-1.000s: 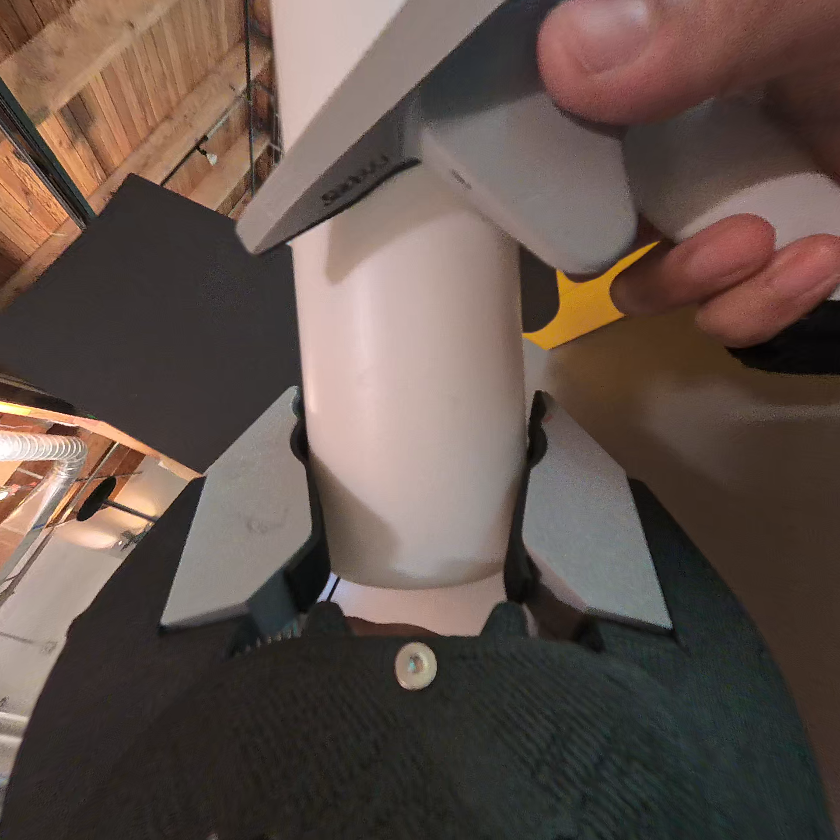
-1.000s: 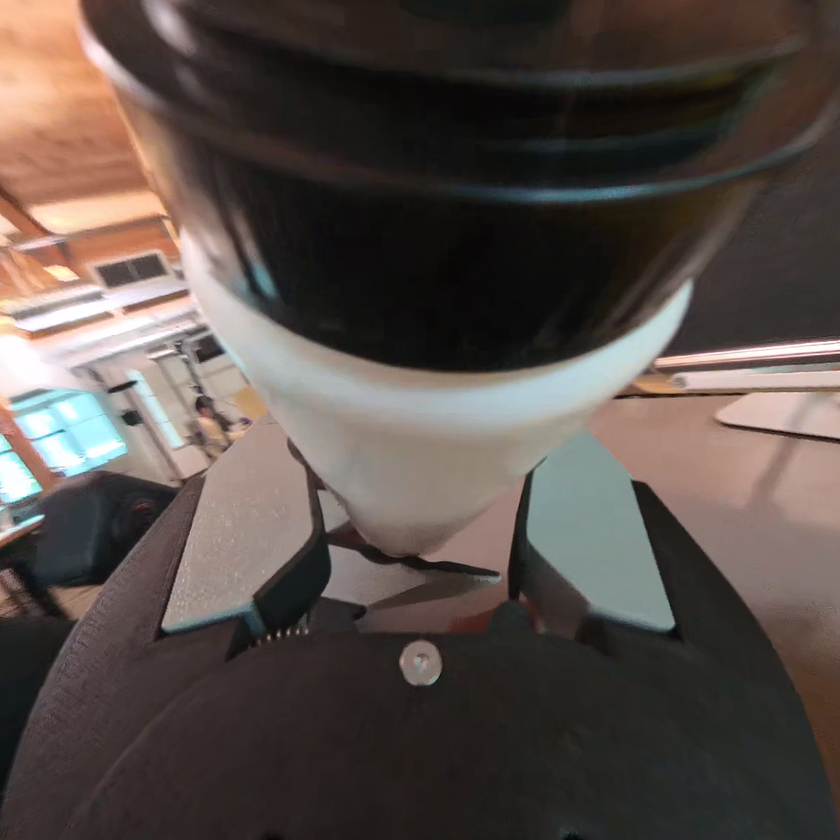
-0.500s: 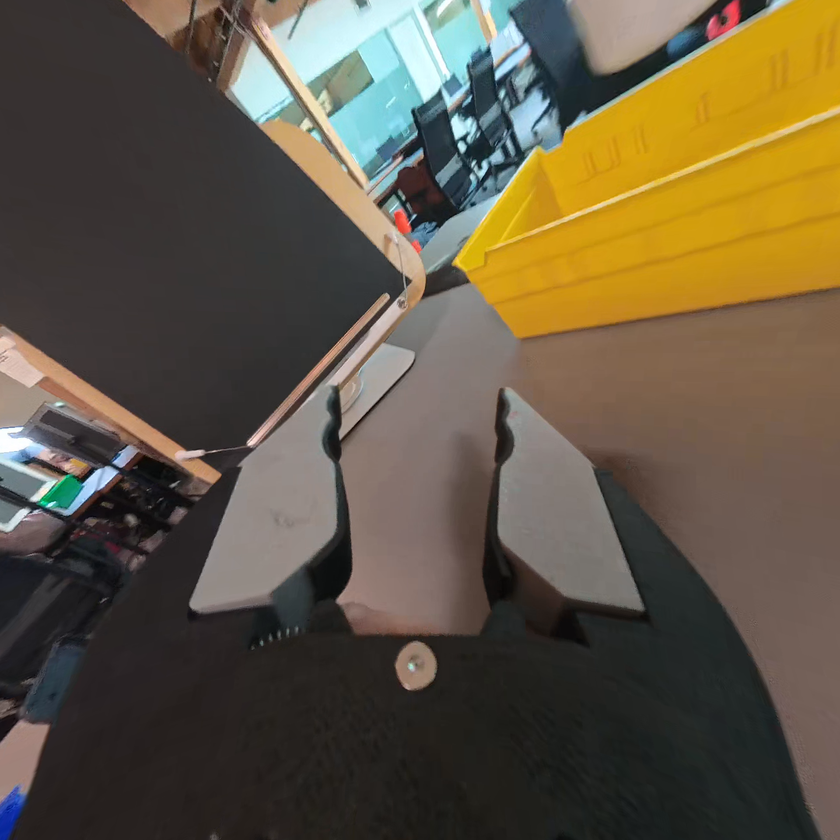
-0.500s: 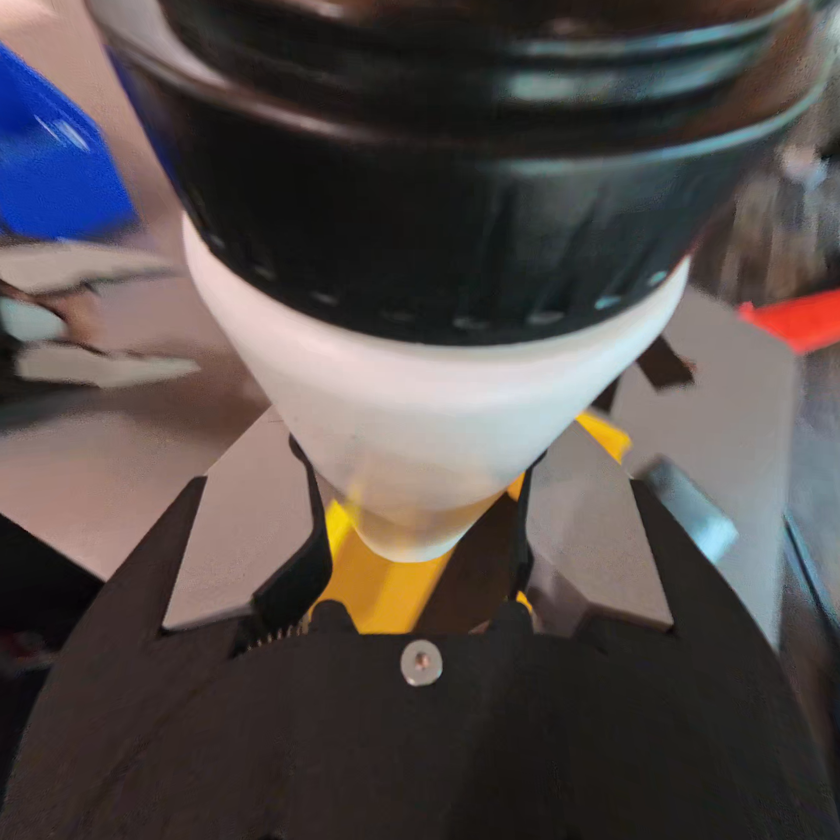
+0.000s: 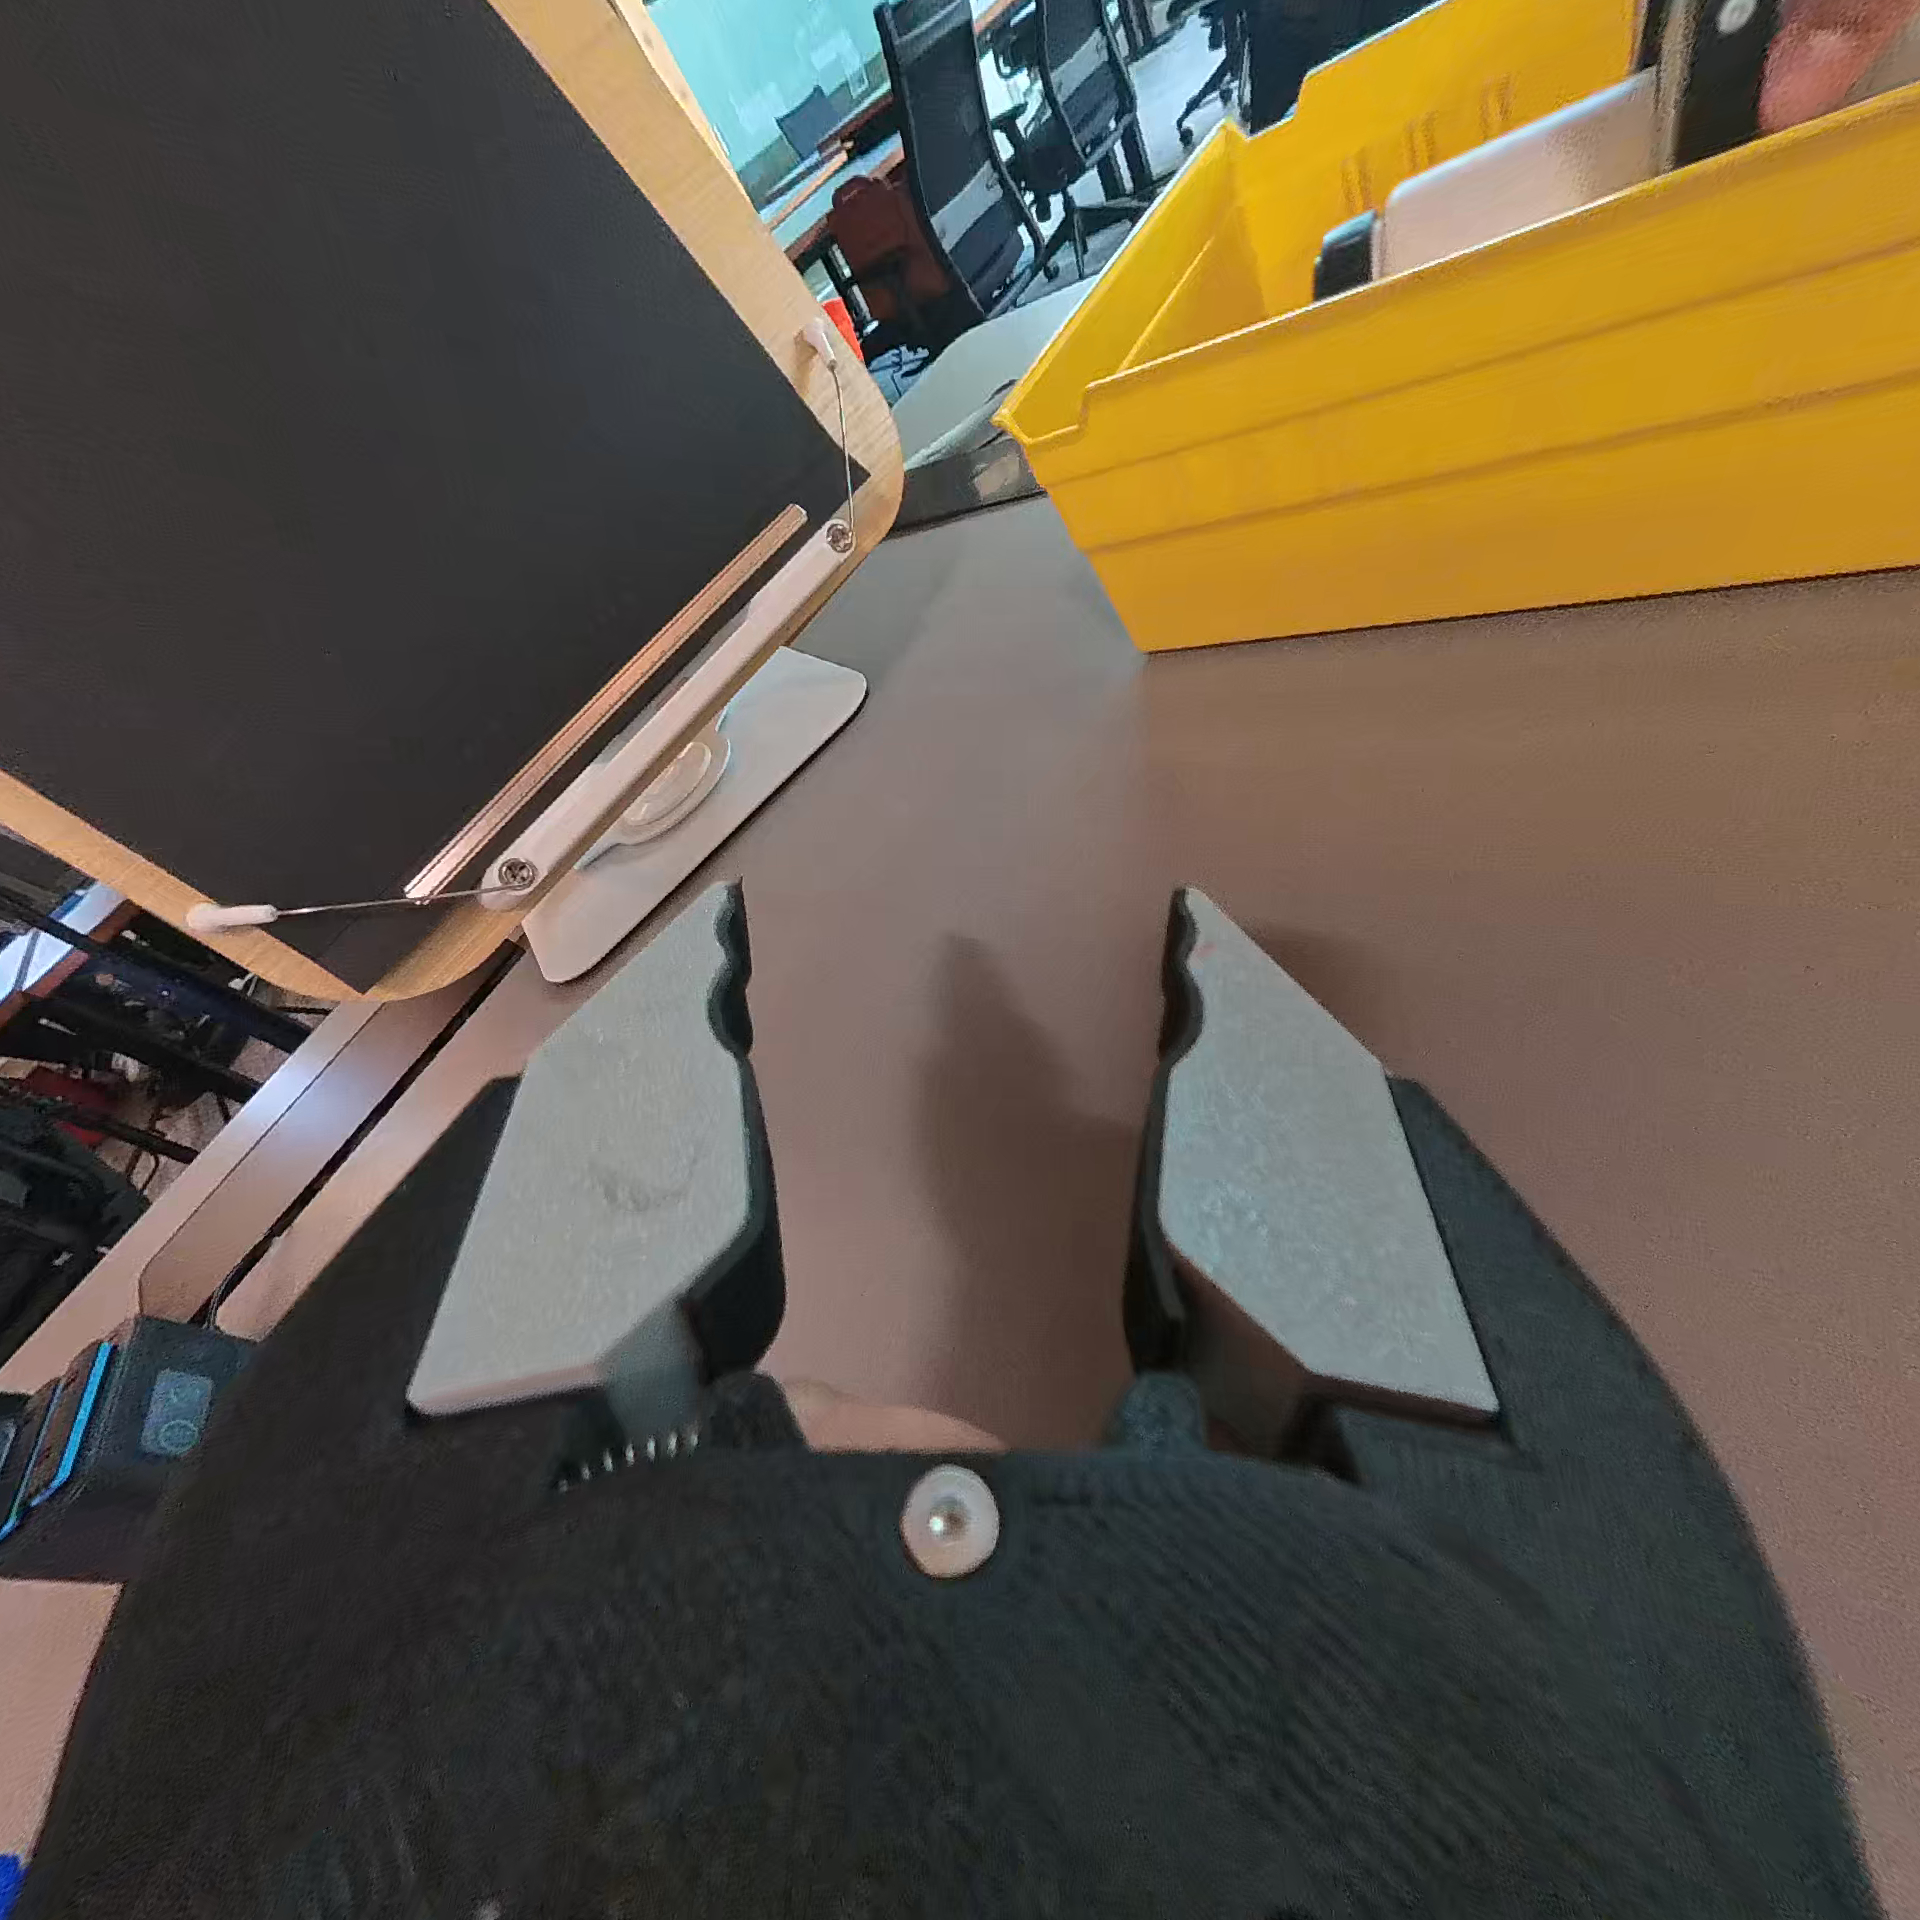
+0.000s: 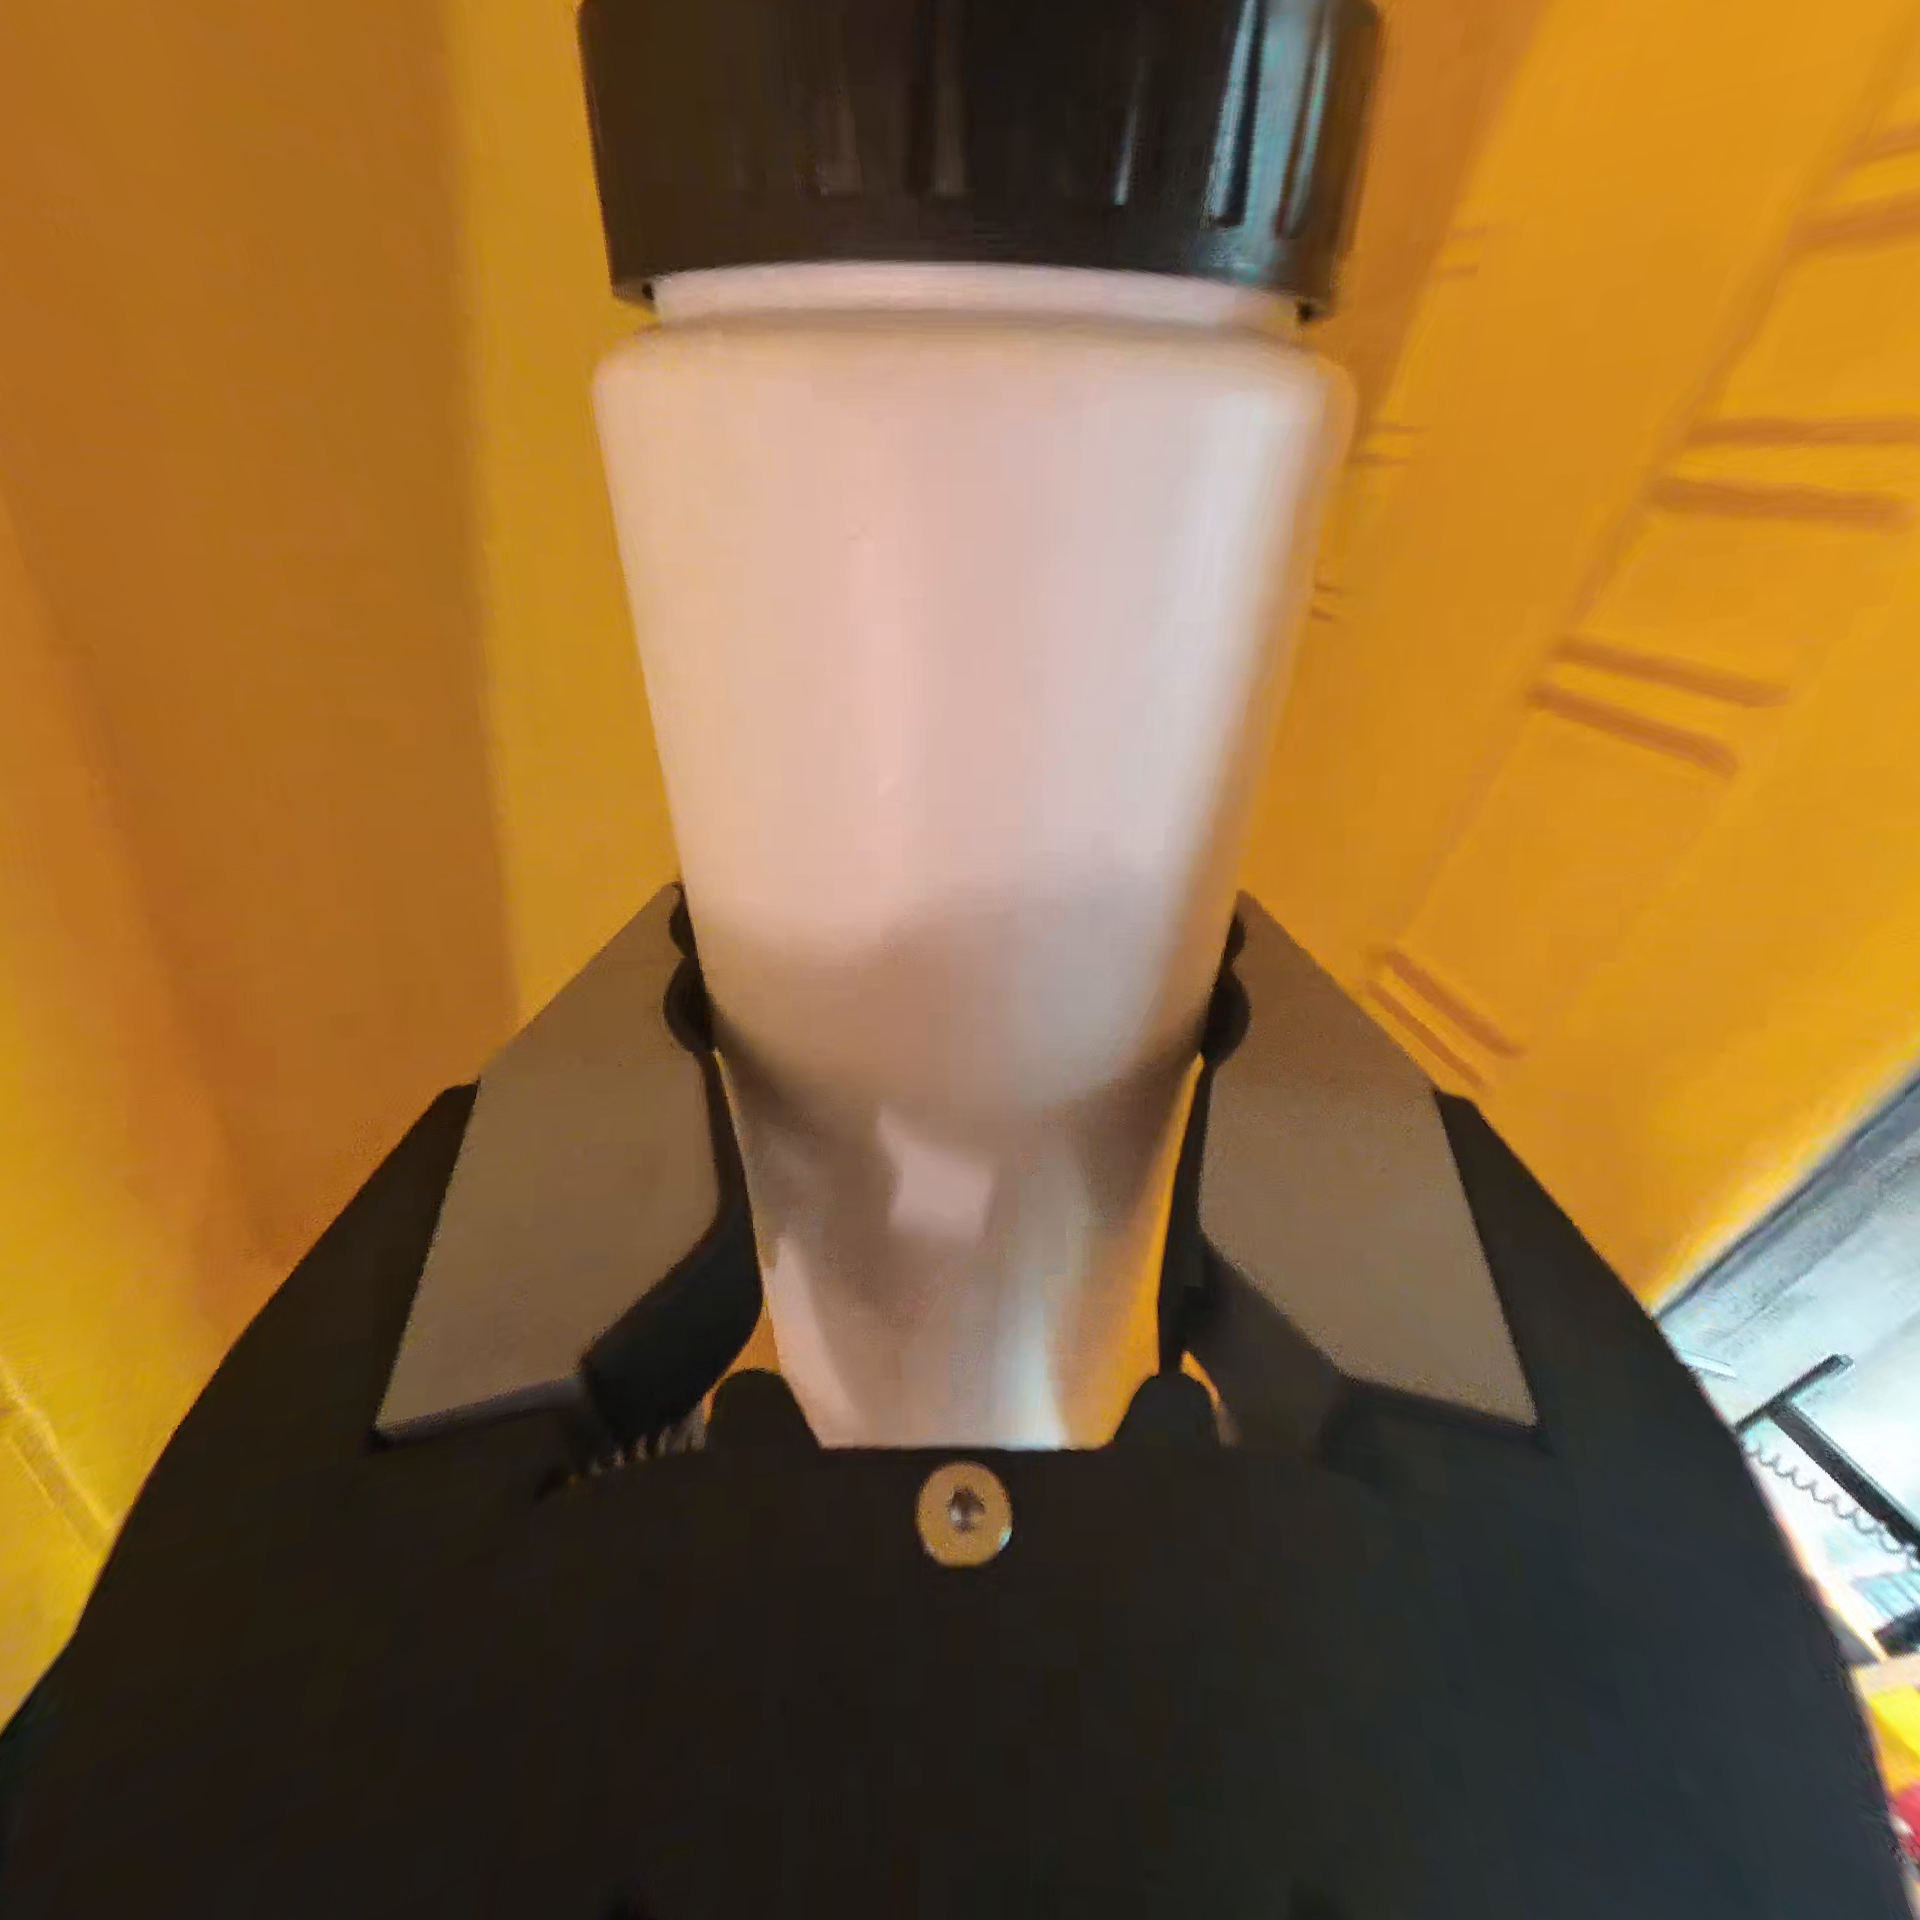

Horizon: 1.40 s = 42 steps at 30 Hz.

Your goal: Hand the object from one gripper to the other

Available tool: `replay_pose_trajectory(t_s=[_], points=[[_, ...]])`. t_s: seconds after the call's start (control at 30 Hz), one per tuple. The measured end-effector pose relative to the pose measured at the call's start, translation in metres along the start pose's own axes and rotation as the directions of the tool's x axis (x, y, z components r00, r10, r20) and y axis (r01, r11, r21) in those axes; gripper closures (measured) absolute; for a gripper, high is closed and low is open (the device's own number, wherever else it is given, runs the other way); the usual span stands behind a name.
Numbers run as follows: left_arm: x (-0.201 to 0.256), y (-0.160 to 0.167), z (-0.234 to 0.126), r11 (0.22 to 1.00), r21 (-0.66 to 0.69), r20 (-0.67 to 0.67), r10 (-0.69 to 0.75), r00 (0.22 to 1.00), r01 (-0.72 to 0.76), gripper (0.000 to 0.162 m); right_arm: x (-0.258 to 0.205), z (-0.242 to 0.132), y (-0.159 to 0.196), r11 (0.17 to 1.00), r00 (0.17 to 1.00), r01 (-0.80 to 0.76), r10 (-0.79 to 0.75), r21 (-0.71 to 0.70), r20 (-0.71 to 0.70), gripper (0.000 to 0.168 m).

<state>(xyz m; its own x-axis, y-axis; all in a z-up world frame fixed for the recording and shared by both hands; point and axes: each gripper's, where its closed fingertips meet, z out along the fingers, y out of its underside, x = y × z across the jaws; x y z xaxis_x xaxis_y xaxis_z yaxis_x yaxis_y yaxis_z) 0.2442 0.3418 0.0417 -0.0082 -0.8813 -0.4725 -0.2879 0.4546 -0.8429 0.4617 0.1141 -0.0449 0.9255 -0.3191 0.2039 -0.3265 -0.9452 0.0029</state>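
Observation:
The object is a white bottle (image 6: 966, 623) with a black ribbed cap (image 6: 977, 135). My right gripper (image 6: 956, 925) is shut on the bottle's lower body, cap pointing away, and yellow bin walls (image 6: 260, 623) surround it. My left gripper (image 5: 956, 914) is open and empty, low over the brown table (image 5: 1455, 935). In the left wrist view the yellow bin (image 5: 1455, 468) stands at the upper right. Over its rim a cream body (image 5: 1507, 197) with a black end (image 5: 1345, 255) shows, apparently the same bottle. A dark gripper part and a blurred hand show above it.
A black board in a wooden frame (image 5: 364, 416) leans on a white stand (image 5: 727, 769) at the left. The table's left edge (image 5: 312, 1122) runs close to my left gripper. Office chairs (image 5: 966, 156) stand far behind.
My left gripper let go of the bottle, drew away and now hovers low over the table. My right gripper kept the bottle and carried it in among the yellow bin's walls.

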Motion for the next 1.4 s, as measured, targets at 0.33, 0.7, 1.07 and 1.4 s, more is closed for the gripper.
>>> replay_pose_trajectory(t_s=[0.33, 0.7, 1.07, 1.4], points=[[-0.008, 0.016, 0.007, 0.998, -0.055, 0.023, -0.02, 1.0, 0.021, 0.087, 0.025, -0.081, -0.033, 0.945, 0.986, 0.018, 0.038, 0.326, -0.163, 0.159], [-0.047, 0.043, 0.011, 0.967, -0.106, 0.14, -0.214, 0.967, 0.23, 0.09, -0.221, -0.276, -0.089, 0.286, 0.844, -0.208, -0.43, 0.935, 0.319, 0.142], [-0.092, 0.076, 0.005, 0.939, -0.147, 0.283, -0.262, 0.923, 0.311, 0.092, -0.262, -0.15, -0.223, 0.221, 0.915, -0.167, -0.327, 0.961, 0.235, 0.126], [-0.044, 0.055, -0.017, 0.948, -0.188, 0.163, -0.229, 0.96, 0.258, 0.091, -0.28, -0.12, -0.232, 0.252, 0.927, 0.032, -0.369, 0.967, 0.066, 0.125]])
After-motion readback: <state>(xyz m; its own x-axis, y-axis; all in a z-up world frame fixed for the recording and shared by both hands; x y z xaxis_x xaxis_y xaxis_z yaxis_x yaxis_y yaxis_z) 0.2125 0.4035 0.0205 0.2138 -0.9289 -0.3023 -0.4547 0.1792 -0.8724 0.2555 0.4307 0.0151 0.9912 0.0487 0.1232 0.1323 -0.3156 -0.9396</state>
